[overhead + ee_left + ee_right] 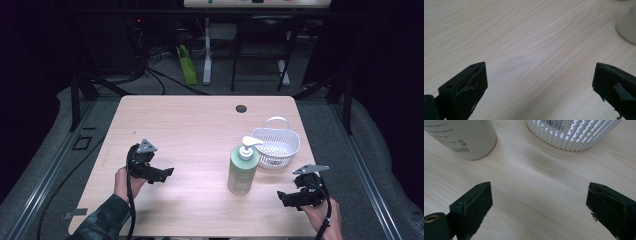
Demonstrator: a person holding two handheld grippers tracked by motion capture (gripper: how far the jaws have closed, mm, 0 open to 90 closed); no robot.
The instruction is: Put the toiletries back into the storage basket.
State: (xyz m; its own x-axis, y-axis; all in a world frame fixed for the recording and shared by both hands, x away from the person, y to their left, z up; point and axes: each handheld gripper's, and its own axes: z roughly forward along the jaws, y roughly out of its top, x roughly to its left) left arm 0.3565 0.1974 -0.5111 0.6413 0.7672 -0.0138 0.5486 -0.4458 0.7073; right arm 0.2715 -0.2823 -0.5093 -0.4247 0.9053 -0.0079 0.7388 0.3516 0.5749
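A lab: black curtains [385, 75], floor cables [150, 65], bare test table [200, 125].

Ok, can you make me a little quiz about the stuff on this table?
1. True or false: the pump bottle stands upright on the table.
2. Which claw is closer to the white basket: A) the left claw or B) the right claw?
3. Fill in the gap: both claws are ____, with nothing between their jaws.

Key
1. True.
2. B: it sits just in front of the basket and the bottle.
3. Open.
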